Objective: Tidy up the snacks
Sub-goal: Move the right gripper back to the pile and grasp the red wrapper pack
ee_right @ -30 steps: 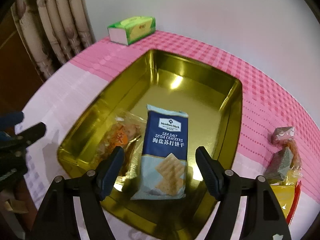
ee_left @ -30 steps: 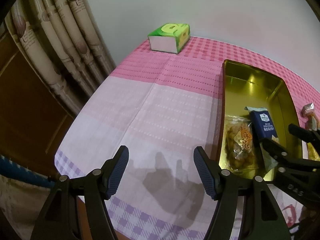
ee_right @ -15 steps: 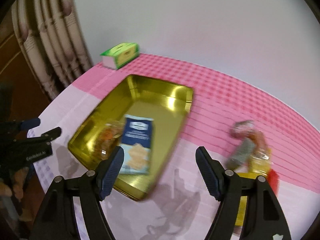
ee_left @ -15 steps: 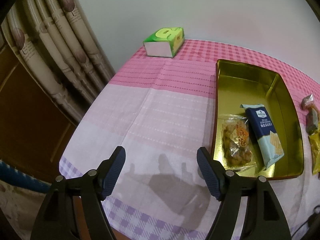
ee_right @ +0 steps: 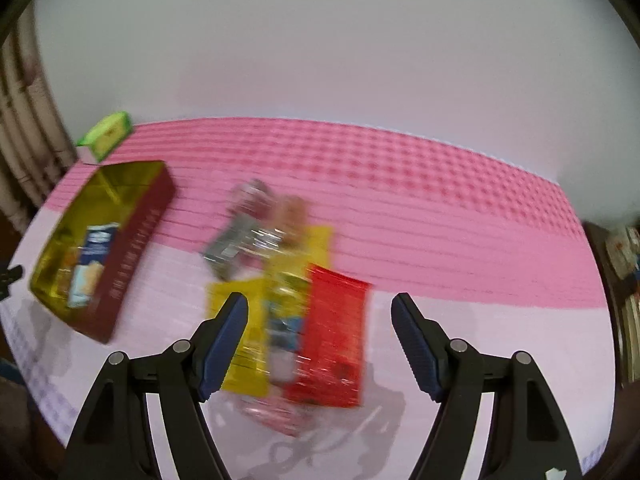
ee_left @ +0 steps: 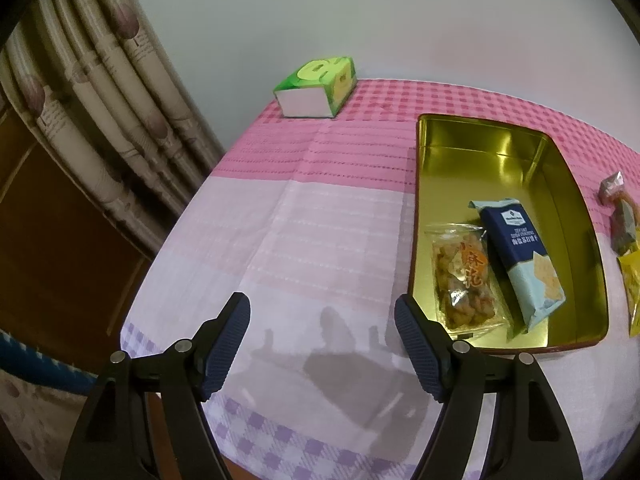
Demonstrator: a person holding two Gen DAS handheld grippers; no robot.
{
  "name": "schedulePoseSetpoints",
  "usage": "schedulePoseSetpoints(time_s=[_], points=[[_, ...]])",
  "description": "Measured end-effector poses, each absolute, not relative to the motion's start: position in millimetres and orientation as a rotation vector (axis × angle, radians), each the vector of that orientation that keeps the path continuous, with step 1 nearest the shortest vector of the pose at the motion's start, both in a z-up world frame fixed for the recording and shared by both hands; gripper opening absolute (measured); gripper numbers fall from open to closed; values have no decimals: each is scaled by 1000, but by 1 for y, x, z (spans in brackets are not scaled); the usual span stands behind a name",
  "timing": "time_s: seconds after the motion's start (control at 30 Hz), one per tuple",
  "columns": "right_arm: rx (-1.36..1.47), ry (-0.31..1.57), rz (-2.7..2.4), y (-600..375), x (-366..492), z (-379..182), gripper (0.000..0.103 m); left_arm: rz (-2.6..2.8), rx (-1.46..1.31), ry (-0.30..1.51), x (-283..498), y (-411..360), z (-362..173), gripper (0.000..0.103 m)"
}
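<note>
Snacks (ee_right: 288, 304) lie blurred in a loose pile mid-tablecloth: yellow, red and grey packets. Beside them the gold tin (ee_left: 560, 184) holds a cracker pack (ee_left: 520, 256) and a clear fried-snack bag (ee_left: 460, 276). Right gripper (ee_right: 320, 336) hovers above the pile, jaws apart, empty. Left gripper (ee_left: 322, 340) is parted, empty, over bare cloth near the front edge.

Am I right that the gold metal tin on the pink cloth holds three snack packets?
Not quite: the gold metal tin holds two, a clear packet of fried snacks and a blue cracker packet. The left wrist view shows this.
</note>
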State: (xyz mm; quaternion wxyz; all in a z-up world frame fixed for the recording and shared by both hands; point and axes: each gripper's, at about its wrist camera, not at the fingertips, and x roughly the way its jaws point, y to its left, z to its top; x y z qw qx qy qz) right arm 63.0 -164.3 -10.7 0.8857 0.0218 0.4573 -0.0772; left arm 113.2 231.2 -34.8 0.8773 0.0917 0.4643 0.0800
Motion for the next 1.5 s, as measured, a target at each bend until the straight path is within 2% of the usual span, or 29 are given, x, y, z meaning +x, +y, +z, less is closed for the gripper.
schedulePoseSetpoints(time_s=[0.53, 0.77, 0.97, 1.07, 1.5], points=[[108, 1035, -130, -191, 71, -68, 72, 70, 231, 914, 91, 165, -8, 77], [140, 1053, -146, -212, 65, -80, 62, -47, 265, 933, 88, 100, -11, 77], [143, 1029, -149, -227, 55, -85, 60, -170, 248, 975, 87, 43, -18, 77], [122, 1017, -156, -228, 51, -85, 51, -207, 238, 985, 87, 18, -25, 77], [70, 974, -146, -232, 44, -88, 55, -285, 149, 1053, 96, -33, -48, 77]])
